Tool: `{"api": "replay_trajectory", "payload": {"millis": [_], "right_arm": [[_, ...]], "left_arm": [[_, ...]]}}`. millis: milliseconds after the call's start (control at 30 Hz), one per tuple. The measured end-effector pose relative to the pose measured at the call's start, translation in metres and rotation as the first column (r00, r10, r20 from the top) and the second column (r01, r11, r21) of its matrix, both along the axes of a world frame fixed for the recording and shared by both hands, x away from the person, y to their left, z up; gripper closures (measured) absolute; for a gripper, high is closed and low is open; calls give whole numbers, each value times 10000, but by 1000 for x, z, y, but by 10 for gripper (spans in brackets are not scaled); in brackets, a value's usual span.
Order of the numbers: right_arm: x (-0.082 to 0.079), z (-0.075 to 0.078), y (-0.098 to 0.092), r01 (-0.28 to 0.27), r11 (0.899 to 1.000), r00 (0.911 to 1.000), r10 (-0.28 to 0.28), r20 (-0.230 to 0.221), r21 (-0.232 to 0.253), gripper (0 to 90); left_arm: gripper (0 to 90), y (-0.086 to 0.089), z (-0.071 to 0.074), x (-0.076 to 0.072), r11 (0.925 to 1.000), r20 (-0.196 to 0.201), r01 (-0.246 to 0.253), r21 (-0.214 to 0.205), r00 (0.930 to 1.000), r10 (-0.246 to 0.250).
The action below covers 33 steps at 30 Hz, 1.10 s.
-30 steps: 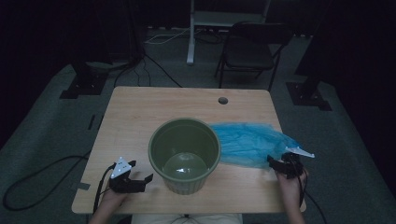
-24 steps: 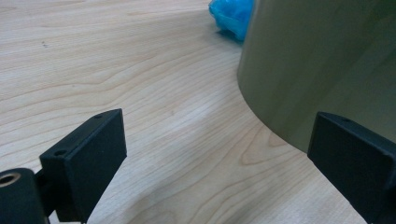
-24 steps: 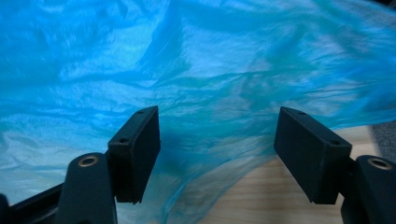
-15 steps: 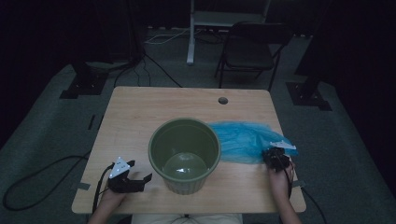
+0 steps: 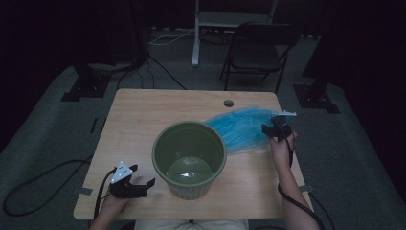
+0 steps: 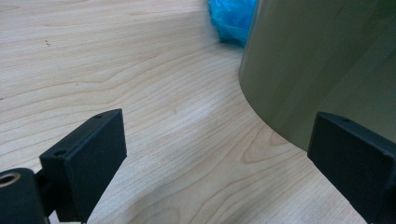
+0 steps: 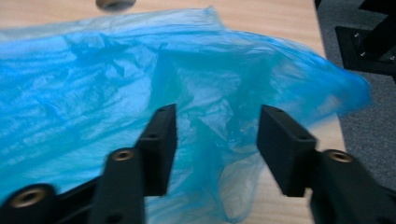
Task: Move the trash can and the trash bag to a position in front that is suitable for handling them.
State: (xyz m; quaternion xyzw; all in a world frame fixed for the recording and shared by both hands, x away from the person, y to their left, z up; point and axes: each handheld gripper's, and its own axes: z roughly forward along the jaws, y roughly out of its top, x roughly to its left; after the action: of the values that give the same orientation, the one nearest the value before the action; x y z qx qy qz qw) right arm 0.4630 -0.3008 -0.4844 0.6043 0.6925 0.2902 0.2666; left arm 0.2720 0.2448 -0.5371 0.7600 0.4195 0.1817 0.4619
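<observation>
A green plastic bin [image 5: 190, 188] stands upright on the wooden table [image 5: 143, 115], near the front middle. A crumpled blue plastic bag [image 5: 237, 127] lies behind and to the right of it. My right gripper [image 5: 269, 125] is at the bag's right end. In the right gripper view its jaws stand apart with blue bag film [image 7: 93, 93] bunched between them; the right gripper [image 7: 217, 121] is open. My left gripper [image 5: 143, 175] rests low on the table left of the bin, open and holding nothing. The left gripper [image 6: 215, 135] faces the bin wall [image 6: 327, 60], with a bit of bag [image 6: 231, 18] behind.
A round cable hole [image 5: 228, 103] sits near the table's far edge. A folding chair [image 5: 256, 52] and dark stand bases [image 5: 316, 93] stand on the floor beyond the table. The table's right edge is just right of my right hand.
My right gripper has moved away from me along the table's right side, and the bag's right end has shifted and bunched with it. The left gripper has stayed put.
</observation>
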Motion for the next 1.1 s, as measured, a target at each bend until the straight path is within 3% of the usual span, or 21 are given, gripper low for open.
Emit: {"api": "replay_trajectory", "payload": {"millis": [100, 167, 267, 367, 467, 600, 800, 867, 900, 967, 1100], "right_arm": [[-6, 8, 3, -206, 9971, 9993, 183, 325, 734, 391], [-13, 12, 13, -772, 9898, 9958, 707, 576, 1199, 365], [-24, 12, 39, -1892, 9699, 9809, 1795, 749, 1534, 328], [-32, 3, 69, -2853, 9398, 9582, 2754, 775, 1878, 314], [-34, -9, 95, -3370, 9258, 9415, 3334, 503, 1713, 301], [-33, -31, 126, -3681, 9257, 9284, 3710, -192, 877, 302], [-36, -53, 143, -3944, 9185, 9162, 3955, -639, 293, 295], [-40, -57, 144, -3950, 9185, 9173, 3954, -482, 167, 307], [-40, -57, 144, -3981, 9172, 9161, 3984, -453, 166, 342], [-43, -57, 142, -3945, 9187, 9185, 3949, -221, 206, 516], [-44, -57, 140, -4056, 9139, 9140, 4056, 7, 176, 849]], "left_arm": [[51, 1, 0, 0, 10000, 0, -44, -32, 10000, 44], [51, 2, 0, 0, 10000, 11, -63, -29, 10000, 63], [51, 1, 0, 0, 10000, 17, -47, -10, 10000, 47], [51, 0, 0, 0, 10000, 3, -17, -4, 10000, 17], [51, 0, 0, 0, 10000, -15, -34, -51, 10000, 34], [51, 2, 0, 0, 9999, -10, -79, -92, 10000, 78], [50, 2, 0, 0, 10000, -35, -75, -65, 10000, 75], [51, 2, 0, 0, 10000, -30, -57, -27, 10000, 57], [50, 2, 0, 0, 10000, -15, -46, -10, 10000, 46], [51, 1, 0, 0, 10000, -34, -32, -23, 10000, 32], [50, 0, -1, 0, 10000, -46, -8, -12, 10000, 8]]}}
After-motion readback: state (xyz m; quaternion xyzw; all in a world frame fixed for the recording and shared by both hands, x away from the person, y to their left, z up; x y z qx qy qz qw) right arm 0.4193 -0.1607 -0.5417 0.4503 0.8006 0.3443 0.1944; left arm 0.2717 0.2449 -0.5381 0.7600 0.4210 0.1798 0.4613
